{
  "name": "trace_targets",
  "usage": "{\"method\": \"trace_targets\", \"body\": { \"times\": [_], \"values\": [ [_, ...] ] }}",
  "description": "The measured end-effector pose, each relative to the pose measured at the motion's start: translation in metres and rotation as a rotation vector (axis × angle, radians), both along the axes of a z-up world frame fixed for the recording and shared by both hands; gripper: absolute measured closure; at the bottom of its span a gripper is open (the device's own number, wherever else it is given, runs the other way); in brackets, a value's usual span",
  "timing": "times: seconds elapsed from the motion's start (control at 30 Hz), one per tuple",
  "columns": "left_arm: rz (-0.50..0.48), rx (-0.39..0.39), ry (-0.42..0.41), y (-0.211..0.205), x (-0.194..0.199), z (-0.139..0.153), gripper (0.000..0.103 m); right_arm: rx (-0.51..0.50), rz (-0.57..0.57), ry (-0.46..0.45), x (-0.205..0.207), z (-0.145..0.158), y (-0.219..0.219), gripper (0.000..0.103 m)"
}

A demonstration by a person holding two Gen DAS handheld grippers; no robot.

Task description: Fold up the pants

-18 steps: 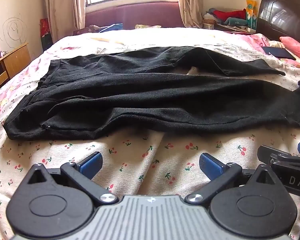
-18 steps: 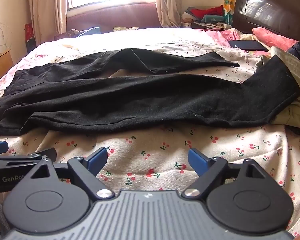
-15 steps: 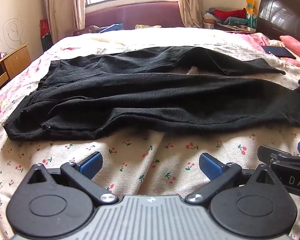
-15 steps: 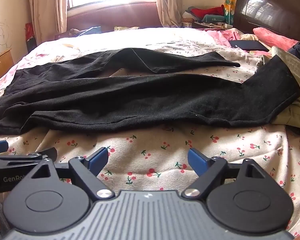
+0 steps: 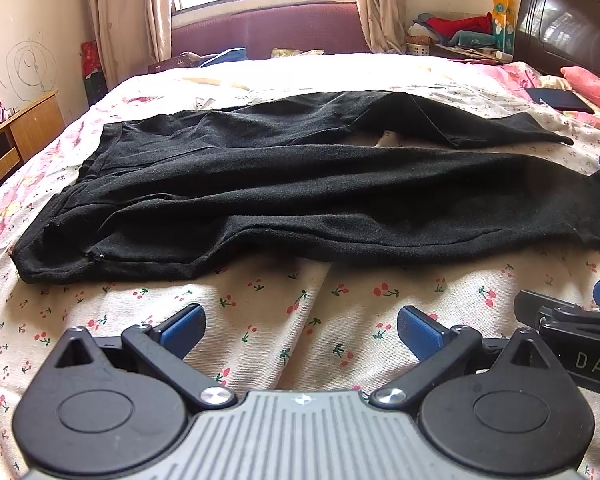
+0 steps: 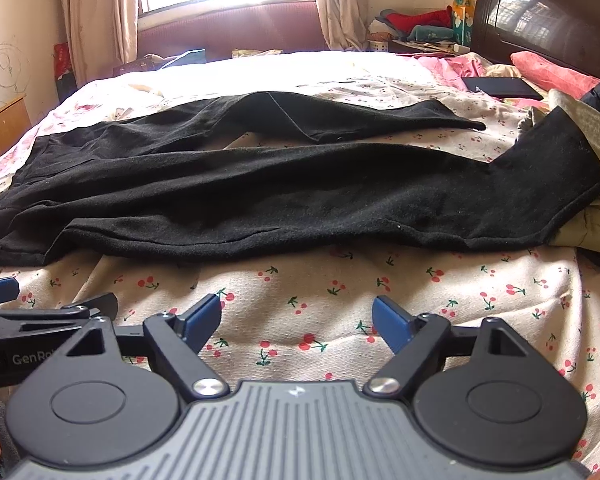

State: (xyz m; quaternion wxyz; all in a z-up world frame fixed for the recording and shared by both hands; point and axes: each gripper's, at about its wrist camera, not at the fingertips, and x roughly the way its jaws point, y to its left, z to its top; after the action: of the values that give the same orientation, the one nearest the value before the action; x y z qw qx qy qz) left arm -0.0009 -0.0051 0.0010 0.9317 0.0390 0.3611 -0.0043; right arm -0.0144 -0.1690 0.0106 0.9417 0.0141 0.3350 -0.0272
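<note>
Here, black pants [image 5: 300,200] spread flat, bare sheet [image 5: 284,320] before near hem, left gripper [image 5: 300,330] and right gripper [image 6: 296,320] agape.

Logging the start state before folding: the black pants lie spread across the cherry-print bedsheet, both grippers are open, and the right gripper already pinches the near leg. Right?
Not quite. The right gripper holds nothing: in the right wrist view its open jaws hover over bare cherry-print bedsheet, short of the black pants. The left gripper is open too.
</note>
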Motion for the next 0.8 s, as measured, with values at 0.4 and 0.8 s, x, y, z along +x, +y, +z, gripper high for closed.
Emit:
{"method": "trace_targets", "body": {
  "times": [0.4,0.8],
  "values": [
    [0.010,0.013,0.021,0.0001,0.0004,-0.0016,0.000,-0.008,0.013,-0.027,-0.0001,0.0000,0.0014,0.020],
    [0.010,0.004,0.036,-0.0001,0.0009,-0.0018,0.000,-0.024,0.008,0.003,0.0012,-0.0014,0.0021,0.020]
  ]
}}
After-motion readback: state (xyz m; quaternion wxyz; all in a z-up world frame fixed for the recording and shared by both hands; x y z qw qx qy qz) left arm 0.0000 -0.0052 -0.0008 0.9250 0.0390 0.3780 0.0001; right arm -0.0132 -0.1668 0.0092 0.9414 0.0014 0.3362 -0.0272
